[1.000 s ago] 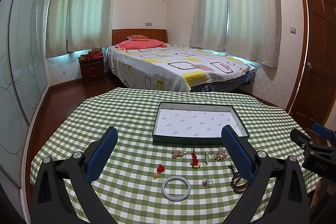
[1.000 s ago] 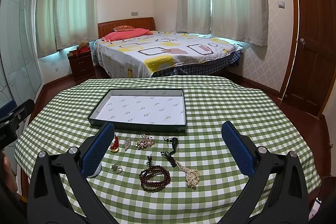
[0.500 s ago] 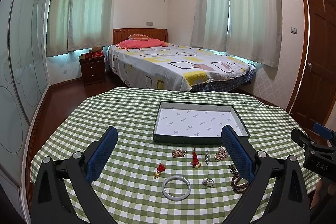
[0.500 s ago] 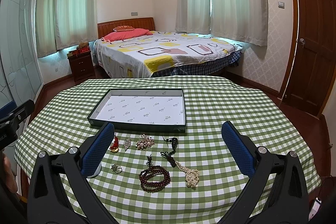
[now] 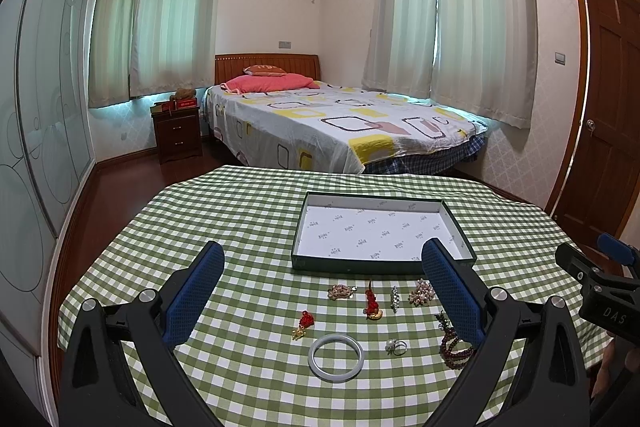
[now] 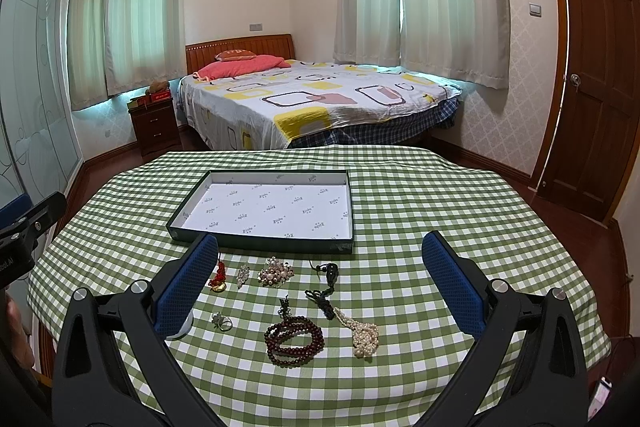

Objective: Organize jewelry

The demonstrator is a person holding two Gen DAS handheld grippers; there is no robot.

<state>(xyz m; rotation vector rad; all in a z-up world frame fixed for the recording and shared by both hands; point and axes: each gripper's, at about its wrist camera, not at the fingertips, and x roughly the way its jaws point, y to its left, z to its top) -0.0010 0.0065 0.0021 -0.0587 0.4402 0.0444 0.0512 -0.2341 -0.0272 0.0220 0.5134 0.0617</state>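
Left wrist view: your left gripper (image 5: 322, 293) spread wide, empty, above white bangle (image 5: 336, 351); right gripper (image 6: 320, 283) equally wide, empty, over bead bracelet (image 6: 294, 339); tray (image 6: 256, 242) beyond.

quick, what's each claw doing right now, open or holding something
Left claw: open, holding nothing, above the tablecloth near the bangle.
Right claw: open, holding nothing, above the bead bracelet.

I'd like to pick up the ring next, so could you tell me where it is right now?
The ring lies on the checked tablecloth, low and left in the right wrist view, between the white bangle and the dark bead bracelet.
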